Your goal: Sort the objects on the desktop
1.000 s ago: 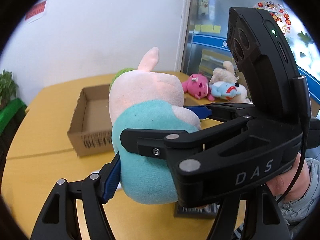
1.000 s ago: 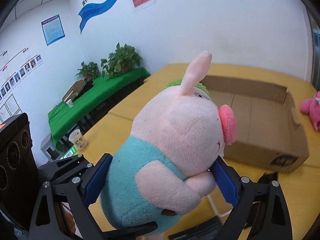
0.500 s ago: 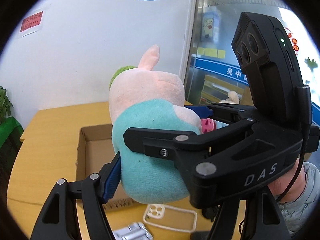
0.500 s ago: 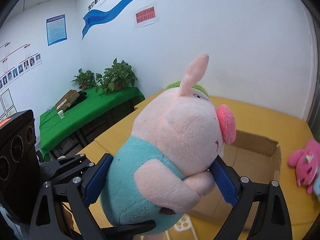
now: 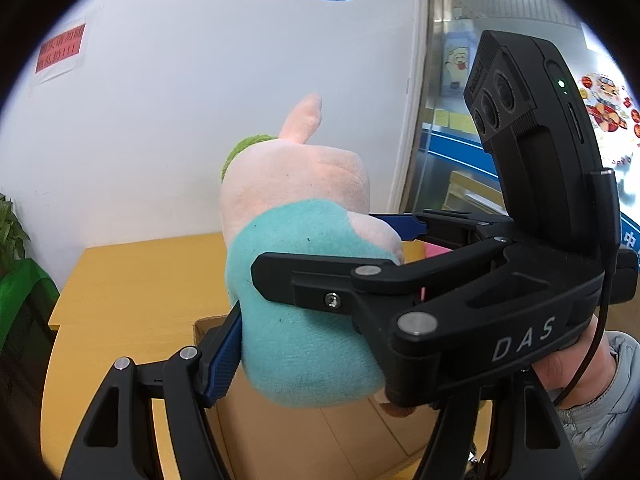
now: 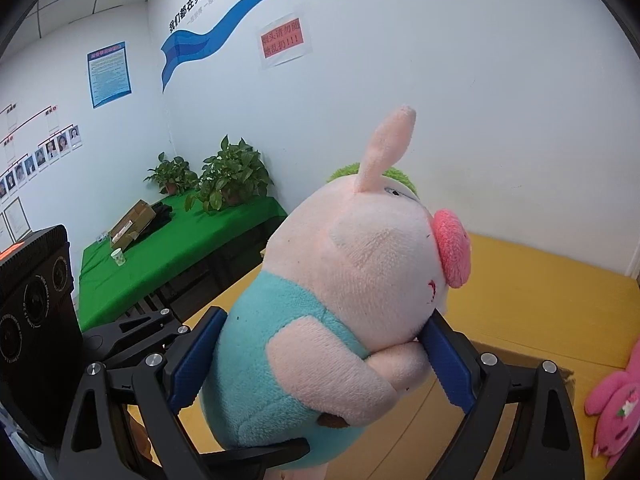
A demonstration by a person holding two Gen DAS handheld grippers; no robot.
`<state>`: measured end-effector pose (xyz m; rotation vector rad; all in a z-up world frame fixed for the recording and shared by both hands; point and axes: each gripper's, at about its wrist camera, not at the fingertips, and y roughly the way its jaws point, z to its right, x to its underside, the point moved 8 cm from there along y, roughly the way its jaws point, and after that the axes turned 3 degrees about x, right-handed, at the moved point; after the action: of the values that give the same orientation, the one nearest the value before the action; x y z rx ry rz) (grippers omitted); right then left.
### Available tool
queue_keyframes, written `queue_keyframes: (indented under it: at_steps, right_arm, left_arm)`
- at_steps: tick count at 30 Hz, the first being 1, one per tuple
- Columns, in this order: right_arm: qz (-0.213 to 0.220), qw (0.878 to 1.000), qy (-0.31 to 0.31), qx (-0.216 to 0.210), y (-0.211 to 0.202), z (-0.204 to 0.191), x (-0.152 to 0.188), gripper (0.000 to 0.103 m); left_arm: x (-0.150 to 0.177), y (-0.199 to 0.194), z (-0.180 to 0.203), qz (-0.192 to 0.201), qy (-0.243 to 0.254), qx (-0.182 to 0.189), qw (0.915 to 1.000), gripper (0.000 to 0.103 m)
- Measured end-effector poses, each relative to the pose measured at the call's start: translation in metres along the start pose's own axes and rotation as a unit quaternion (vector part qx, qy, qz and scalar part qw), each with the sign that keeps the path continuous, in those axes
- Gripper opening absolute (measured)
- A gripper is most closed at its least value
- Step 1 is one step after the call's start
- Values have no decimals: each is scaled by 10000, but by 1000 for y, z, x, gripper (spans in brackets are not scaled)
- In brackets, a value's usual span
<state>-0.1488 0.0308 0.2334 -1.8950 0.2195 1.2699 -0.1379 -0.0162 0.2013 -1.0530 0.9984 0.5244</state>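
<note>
A pink plush pig in a teal shirt (image 5: pixel 304 280) is held upright in the air by both grippers at once. My left gripper (image 5: pixel 320 344) is shut on its teal body; its right finger is hidden behind the right gripper's black frame. My right gripper (image 6: pixel 320 356) is shut on the pig (image 6: pixel 344 300) across its belly and arm. An open cardboard box (image 5: pixel 304 436) lies just below the pig, and its rim shows in the right wrist view (image 6: pixel 520 356).
The yellow table (image 5: pixel 136 280) runs back to a white wall. A pink plush toy (image 6: pixel 616 408) lies at the right of the box. A green-covered side table with potted plants (image 6: pixel 172 248) stands to the left.
Both grippers have carried the pig forward towards the box; the box has slid down the views and now lies under the pig. The grip has not changed.
</note>
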Motion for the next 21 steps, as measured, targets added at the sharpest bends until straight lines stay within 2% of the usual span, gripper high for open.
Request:
queue_keyframes:
  at_steps: [4, 8, 15, 21]
  right_arm:
    - [-158, 9998, 80, -118, 45, 12, -7, 94]
    - [-419, 9985, 274, -228, 98, 32, 5, 94]
    - [-1208, 9894, 676, -438, 197, 69, 72, 94]
    - [-1759, 9775, 1006, -587, 253, 84, 124, 92]
  left_arm:
    - [-1, 28, -27, -185, -121, -72, 9997, 71]
    - [16, 67, -55, -502, -348, -59, 9981, 71]
    - [79, 142, -97, -1311, -992, -17, 9864, 71]
    - [126, 180, -113, -1876, -1340, -136, 9730, 70]
